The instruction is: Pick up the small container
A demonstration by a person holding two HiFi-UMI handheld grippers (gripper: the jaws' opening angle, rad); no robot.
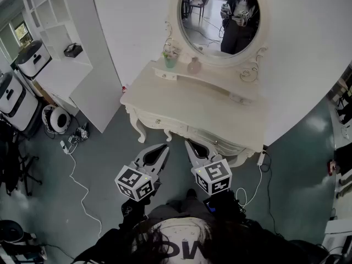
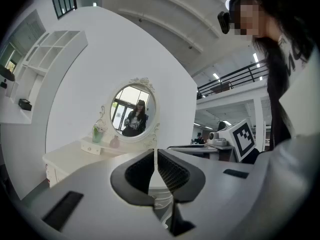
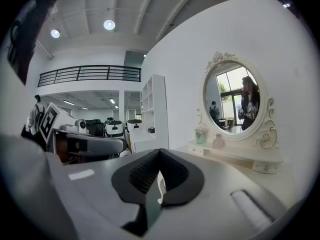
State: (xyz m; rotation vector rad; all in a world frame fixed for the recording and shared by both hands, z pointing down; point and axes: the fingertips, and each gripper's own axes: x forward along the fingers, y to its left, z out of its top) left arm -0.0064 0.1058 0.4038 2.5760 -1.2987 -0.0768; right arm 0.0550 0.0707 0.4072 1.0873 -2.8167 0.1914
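A small pink container (image 1: 193,66) stands on the raised back shelf of a white dressing table (image 1: 181,106), next to a green vase with flowers (image 1: 170,59). My left gripper (image 1: 164,147) and right gripper (image 1: 188,142) hover side by side in front of the table's near edge, well short of the shelf. Both are shut with nothing between the jaws. The left gripper view shows the pink container (image 2: 115,142) and the vase (image 2: 98,132) far off beyond the gripper (image 2: 156,156). In the right gripper view the pink container (image 3: 218,142) sits far beyond the gripper (image 3: 159,154).
An oval mirror (image 1: 220,15) rises behind the shelf and reflects the person. A white shelving unit (image 1: 55,32) stands at the left, with white machines (image 1: 16,100) beside it. Cables and a power strip (image 1: 74,142) lie on the floor at the left.
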